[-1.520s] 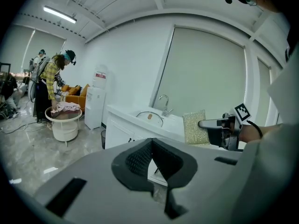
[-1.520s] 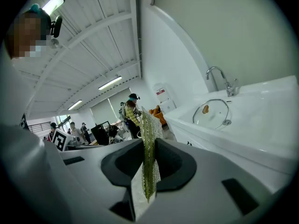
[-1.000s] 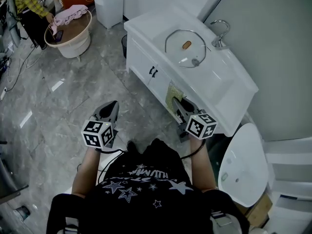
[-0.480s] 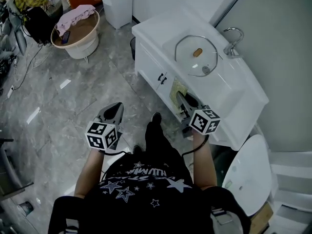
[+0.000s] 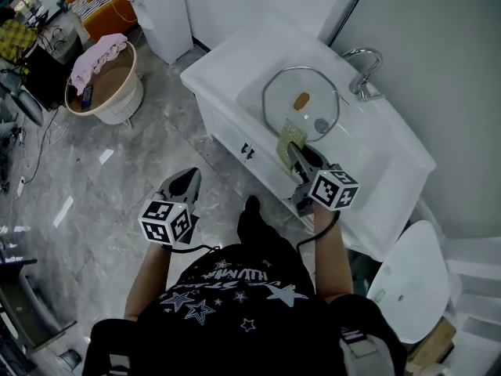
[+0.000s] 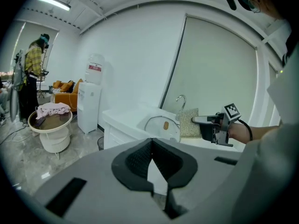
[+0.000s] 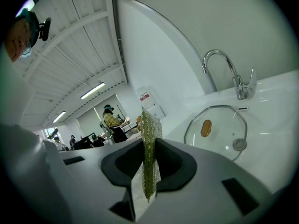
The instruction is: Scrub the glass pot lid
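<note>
A grey marble floor (image 5: pixel 94 210) fills the left of the room. At the far left a round tub (image 5: pixel 117 100) holds a pink cloth (image 5: pixel 98 53), with a white water dispenser (image 5: pixel 160 10) beyond it. Over the floor, the left gripper (image 5: pixel 188 172) has its jaws pressed together on nothing. To the right a white vanity (image 5: pixel 227 112) runs along the wall. The glass lid (image 5: pixel 290 112) lies flat in its basin (image 5: pixel 360 135), its brown knob (image 5: pixel 301 99) up, and a tap (image 5: pixel 362 69) stands at the far rim. The right gripper (image 5: pixel 291 149) is clamped on a green scouring pad (image 5: pixel 290 135), held on edge near the lid's near rim. A white toilet (image 5: pixel 403 276) sits at the near right.
</note>
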{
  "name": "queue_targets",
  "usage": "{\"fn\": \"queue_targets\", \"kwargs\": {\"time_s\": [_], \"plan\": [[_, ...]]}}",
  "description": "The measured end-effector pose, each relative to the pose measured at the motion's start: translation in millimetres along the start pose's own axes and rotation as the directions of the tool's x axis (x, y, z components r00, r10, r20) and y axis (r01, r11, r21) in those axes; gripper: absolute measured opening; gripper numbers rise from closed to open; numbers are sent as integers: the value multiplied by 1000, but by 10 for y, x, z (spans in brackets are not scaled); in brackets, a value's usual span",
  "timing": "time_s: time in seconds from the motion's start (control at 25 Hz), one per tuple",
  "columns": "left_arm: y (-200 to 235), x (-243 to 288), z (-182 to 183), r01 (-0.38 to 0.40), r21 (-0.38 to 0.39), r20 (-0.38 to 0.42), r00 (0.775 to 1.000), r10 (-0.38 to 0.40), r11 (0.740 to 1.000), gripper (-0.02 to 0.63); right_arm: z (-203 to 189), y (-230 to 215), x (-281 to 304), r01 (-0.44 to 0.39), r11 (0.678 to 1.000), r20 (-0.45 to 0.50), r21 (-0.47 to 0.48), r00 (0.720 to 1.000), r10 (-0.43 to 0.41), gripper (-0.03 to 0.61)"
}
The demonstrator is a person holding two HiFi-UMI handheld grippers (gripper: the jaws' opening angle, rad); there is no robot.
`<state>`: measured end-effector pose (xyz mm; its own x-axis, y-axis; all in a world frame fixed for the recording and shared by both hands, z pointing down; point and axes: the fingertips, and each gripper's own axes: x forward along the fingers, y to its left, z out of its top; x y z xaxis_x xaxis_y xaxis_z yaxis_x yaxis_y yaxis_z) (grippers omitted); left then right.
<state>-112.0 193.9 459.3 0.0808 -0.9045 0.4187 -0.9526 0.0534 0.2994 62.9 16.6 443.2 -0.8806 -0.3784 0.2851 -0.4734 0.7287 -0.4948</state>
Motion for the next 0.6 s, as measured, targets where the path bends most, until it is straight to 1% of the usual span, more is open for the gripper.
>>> {"fn": "queue_targets", "kwargs": {"time_s": [0.16, 0.32, 0.44, 0.6], "plan": [[-87, 548, 298, 30, 23, -8, 1000, -29, 999, 8, 312, -418, 139, 24, 1000, 6, 0, 1000, -24, 72], [-169, 984, 526, 55, 37, -19, 998, -54, 998, 8, 556, -757, 273, 50, 999, 7, -9, 999, -49, 72], [-225, 1269, 646, 69, 53, -32, 997, -68, 996, 8, 714, -996, 347, 74, 997, 2, -38, 997, -74, 72], [-311, 1611, 798, 87, 75, -37, 996, -84, 993, 8, 827, -1333, 381, 130, 987, -15, -96, 991, -132, 72]]}}
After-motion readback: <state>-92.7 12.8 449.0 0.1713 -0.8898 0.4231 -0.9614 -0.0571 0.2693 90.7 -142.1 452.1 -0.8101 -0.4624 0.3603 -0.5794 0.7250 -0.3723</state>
